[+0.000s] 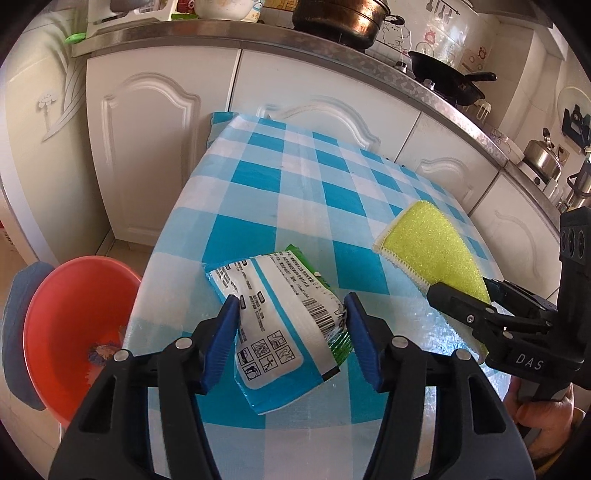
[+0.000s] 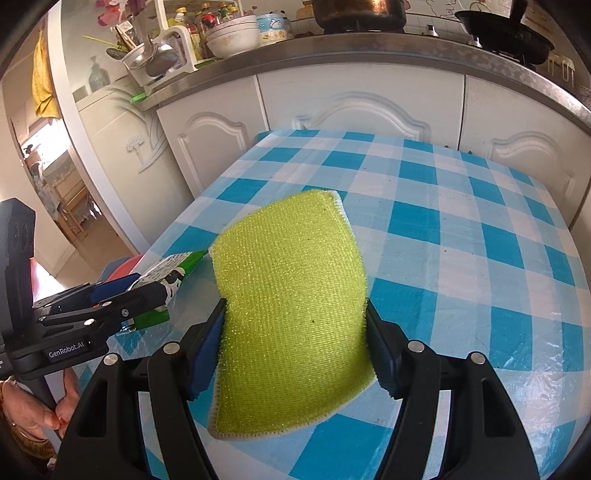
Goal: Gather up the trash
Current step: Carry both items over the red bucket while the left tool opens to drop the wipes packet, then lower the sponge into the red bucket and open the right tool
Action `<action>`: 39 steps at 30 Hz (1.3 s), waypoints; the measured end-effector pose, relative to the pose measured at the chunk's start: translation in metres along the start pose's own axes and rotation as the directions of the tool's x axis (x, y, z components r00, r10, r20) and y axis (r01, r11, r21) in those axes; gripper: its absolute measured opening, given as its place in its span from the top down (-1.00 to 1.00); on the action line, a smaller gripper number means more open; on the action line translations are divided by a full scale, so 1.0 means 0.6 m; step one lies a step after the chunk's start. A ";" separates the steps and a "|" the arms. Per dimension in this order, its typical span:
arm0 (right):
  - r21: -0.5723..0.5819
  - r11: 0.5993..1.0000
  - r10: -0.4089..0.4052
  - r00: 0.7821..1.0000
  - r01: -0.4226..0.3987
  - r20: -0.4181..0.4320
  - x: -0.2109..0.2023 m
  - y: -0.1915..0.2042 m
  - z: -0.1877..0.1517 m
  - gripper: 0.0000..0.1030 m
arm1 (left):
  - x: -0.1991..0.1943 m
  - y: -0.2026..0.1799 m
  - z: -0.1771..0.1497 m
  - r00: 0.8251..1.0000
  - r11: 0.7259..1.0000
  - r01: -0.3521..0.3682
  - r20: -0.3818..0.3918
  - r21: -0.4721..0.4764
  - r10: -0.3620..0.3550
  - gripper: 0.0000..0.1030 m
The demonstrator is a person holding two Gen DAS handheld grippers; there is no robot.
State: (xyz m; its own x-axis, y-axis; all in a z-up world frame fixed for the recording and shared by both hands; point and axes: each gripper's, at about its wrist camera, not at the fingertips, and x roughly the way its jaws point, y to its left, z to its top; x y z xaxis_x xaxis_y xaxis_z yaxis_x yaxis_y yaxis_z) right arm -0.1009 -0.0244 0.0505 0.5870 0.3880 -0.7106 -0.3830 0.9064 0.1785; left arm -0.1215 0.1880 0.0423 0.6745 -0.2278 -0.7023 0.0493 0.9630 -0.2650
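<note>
My left gripper (image 1: pixel 290 304) is shut on a crumpled white, blue and green wrapper (image 1: pixel 280 306) and holds it over the near left part of the checked table (image 1: pixel 288 184). The wrapper also shows in the right wrist view (image 2: pixel 166 275), in the left gripper (image 2: pixel 147 284). My right gripper (image 2: pixel 295 310) is shut on a yellow-green sponge cloth (image 2: pixel 291 314) and holds it above the table (image 2: pixel 461 229). In the left wrist view the cloth (image 1: pixel 428 243) and the right gripper (image 1: pixel 463 295) are at the right.
A red basin (image 1: pixel 70 328) with some scraps in it stands on a blue stool (image 1: pixel 18 332) left of the table, below its edge. White cabinets (image 1: pixel 147 140) and a counter (image 1: pixel 258 35) with pots, a wok and bowls run behind the table.
</note>
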 end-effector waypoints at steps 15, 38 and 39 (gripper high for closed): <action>-0.146 0.986 0.068 0.997 -0.075 -0.047 0.038 0.121 0.017 -0.34 | -0.060 0.096 0.000 0.997 0.994 -0.038 0.065 -0.107 0.045 -0.13; -0.430 0.880 0.130 0.973 -0.202 -0.191 0.150 0.347 0.040 -0.41 | -0.090 0.306 -0.041 0.977 0.927 -0.184 0.039 -0.327 0.207 0.12; -0.441 0.873 0.131 0.971 -0.207 -0.198 0.156 0.354 0.040 -0.41 | -0.090 0.312 -0.043 0.977 0.924 -0.188 0.037 -0.333 0.212 0.12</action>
State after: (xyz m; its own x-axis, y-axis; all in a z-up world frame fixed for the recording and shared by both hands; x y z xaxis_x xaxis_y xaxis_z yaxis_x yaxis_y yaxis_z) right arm -0.1101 0.2087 0.0383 0.3790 0.4622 -0.8017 -0.7705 0.6375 0.0033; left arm -0.1679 0.3767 0.0135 0.6963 -0.0130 -0.7176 -0.3263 0.8848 -0.3327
